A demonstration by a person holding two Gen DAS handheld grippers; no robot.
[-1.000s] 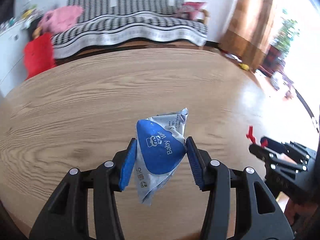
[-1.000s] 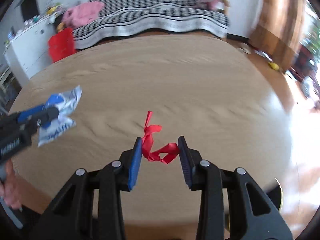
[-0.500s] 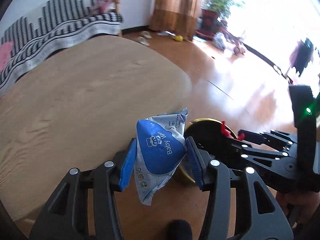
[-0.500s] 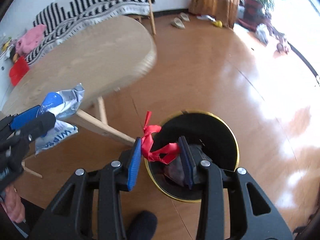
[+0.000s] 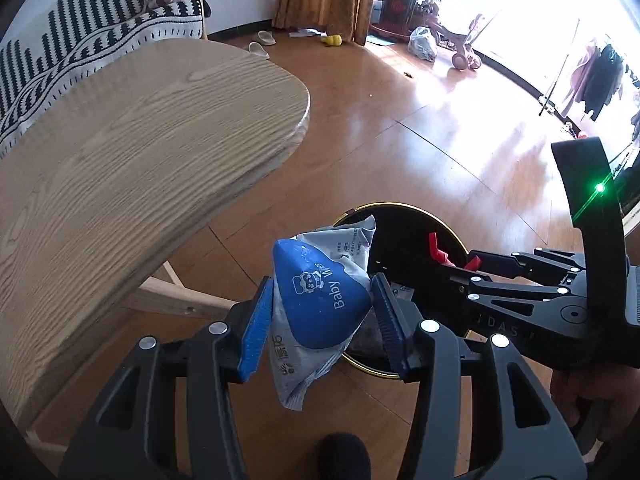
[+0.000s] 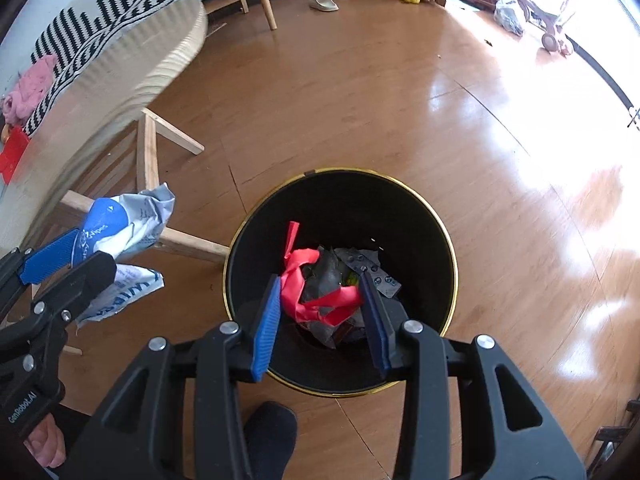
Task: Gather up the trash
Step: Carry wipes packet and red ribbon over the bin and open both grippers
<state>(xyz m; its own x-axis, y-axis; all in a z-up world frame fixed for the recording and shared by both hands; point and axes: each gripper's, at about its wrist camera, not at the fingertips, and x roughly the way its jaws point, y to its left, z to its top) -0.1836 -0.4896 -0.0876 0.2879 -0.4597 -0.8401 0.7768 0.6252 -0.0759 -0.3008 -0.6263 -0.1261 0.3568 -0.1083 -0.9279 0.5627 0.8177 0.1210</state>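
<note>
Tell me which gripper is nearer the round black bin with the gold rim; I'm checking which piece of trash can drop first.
Right. The right gripper holds the red ribbon directly above the round black gold-rimmed bin. The left gripper, with the blue-and-white wipes packet, sits off to the bin's left, over floor.

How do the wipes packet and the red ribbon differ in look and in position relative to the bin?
The wipes packet is a crumpled blue and silver pack with print; the red ribbon is a thin, plain, twisted strip.
The ribbon hangs over the open bin; in the right wrist view the packet is off to the bin's side, above the floor.
Each is clamped in a gripper: packet in the left gripper, ribbon in the right gripper.
</note>
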